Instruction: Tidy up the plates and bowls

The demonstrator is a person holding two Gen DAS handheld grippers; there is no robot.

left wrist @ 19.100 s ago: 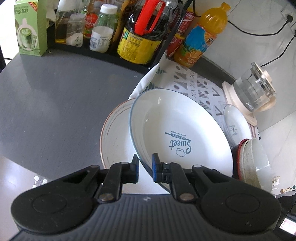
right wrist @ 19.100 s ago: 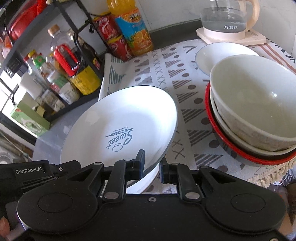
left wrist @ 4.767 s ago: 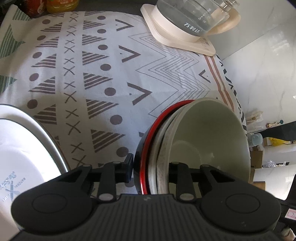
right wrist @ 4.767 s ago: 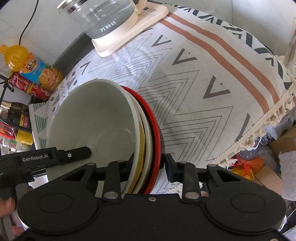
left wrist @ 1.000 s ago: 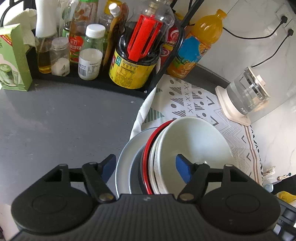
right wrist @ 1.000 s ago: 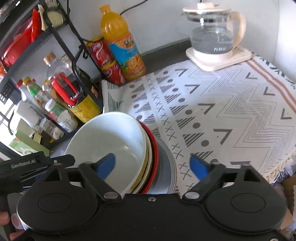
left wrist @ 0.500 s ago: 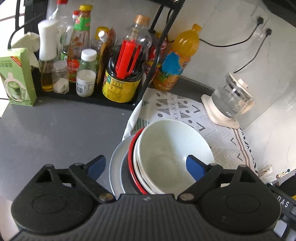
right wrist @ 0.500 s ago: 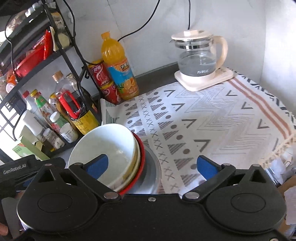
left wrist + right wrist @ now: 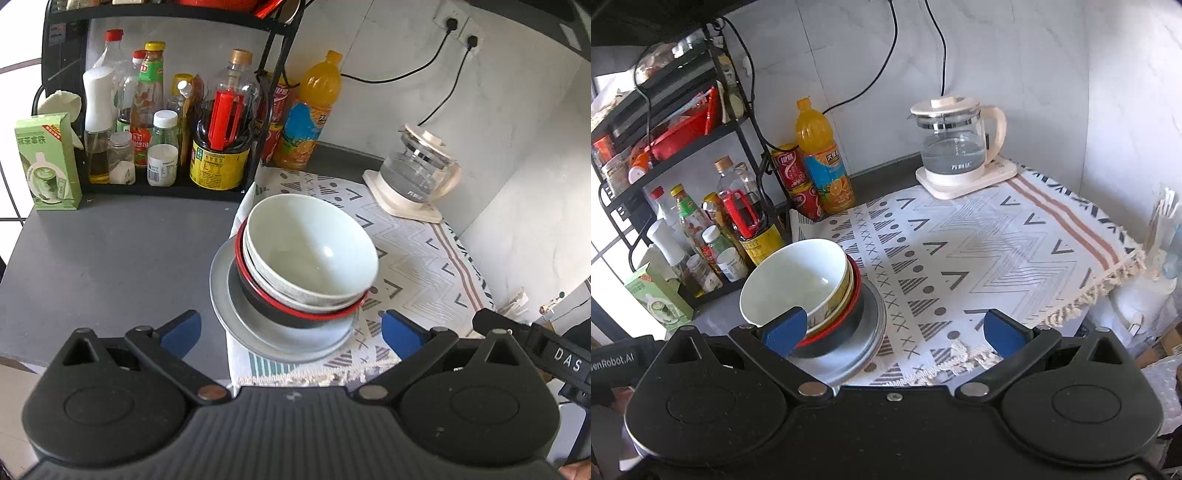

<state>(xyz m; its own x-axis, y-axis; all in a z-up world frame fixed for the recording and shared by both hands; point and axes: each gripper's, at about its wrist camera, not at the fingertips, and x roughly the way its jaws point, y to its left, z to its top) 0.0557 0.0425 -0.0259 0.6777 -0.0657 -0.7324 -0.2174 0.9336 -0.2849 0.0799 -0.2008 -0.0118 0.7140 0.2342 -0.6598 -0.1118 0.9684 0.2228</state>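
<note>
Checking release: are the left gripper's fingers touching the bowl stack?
Apart. The left wrist view shows the left gripper open, bare cloth and counter between its fingers and the bowl stack.

Bowls on plates

The left gripper [image 9: 291, 330] is wide open, holding nothing. Just past it, the bowls [image 9: 310, 254] sit stacked on the plates [image 9: 258, 332].

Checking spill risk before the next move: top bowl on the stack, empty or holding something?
Empty. The top bowl shows a bare pale interior down to its base in both wrist views, with only glare spots; nothing sits inside. It rests nested in the bowls below.
</note>
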